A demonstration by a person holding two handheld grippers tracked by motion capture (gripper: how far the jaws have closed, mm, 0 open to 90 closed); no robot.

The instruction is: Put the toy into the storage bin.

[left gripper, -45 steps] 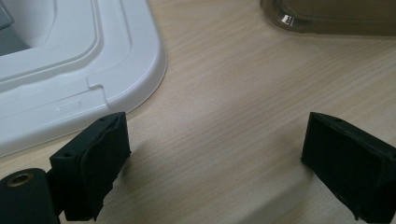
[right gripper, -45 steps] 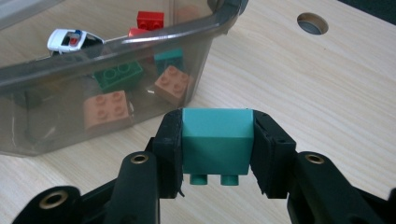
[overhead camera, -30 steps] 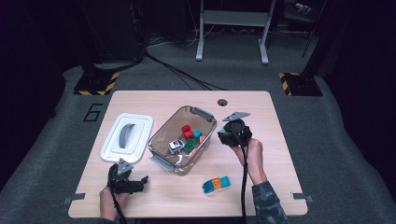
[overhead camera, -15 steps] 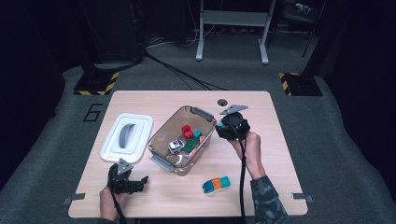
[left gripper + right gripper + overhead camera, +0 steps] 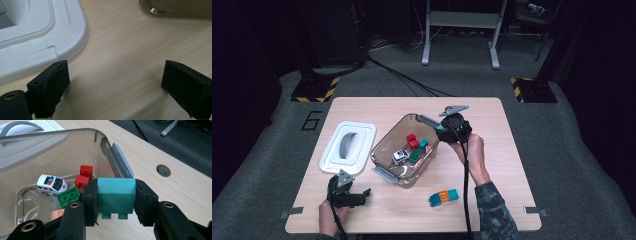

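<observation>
Jaws of right gripper [image 5: 116, 200] clamp teal plastic brick [image 5: 116, 194] above clear plastic bin [image 5: 75, 132]; left gripper [image 5: 120, 87] stands agape, empty. Release judged next.

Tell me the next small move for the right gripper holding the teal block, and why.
Probably carry the teal block a little farther over the clear bin and lower it before opening. The right gripper clamps the block at the bin's rim, near the wall and its grey latch, not yet over the floor where the toy car, red blocks and green block lie.
</observation>
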